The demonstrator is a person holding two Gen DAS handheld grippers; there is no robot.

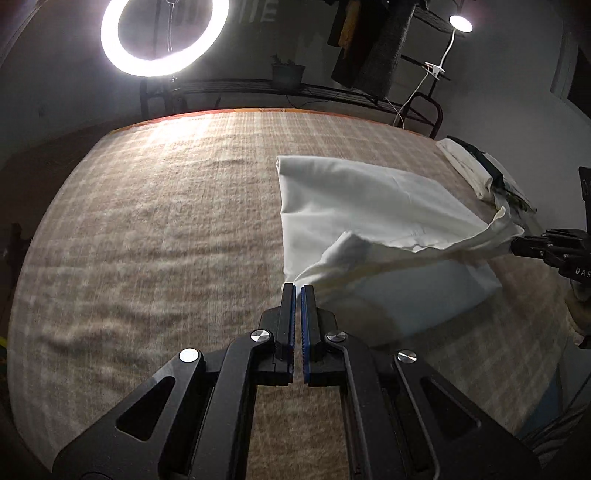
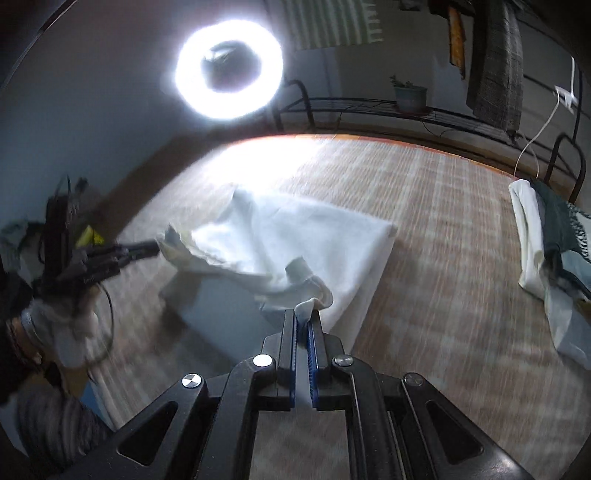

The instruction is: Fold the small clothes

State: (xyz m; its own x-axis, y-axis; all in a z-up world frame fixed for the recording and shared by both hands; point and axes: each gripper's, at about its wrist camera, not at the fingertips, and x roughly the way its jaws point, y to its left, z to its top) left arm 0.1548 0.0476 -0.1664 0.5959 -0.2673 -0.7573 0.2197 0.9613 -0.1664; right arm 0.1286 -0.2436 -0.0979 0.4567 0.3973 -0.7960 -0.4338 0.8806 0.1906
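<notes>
Both grippers, left (image 1: 298, 286) and right (image 2: 303, 314), pinch white cloth (image 1: 354, 206) edges.

Black claw (image 1: 298, 286) – blue pads (image 1: 305, 317) (silver screws), grey sleeve (image 2: 51, 421)

At the right edge of the left wrist view, the right gripper (image 1: 517, 245) bears white letters "DAS". The rest is cut off. Nothing else is legible.

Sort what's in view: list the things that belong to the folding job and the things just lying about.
In the job:
white cloth
left hand-held gripper, shut on a corner of it
right hand-held gripper, shut on another corner
plaid blanket it lies on

Lying about:
pile of clothes at the blanket's right edge
ring light
potted plant on the rack
</notes>
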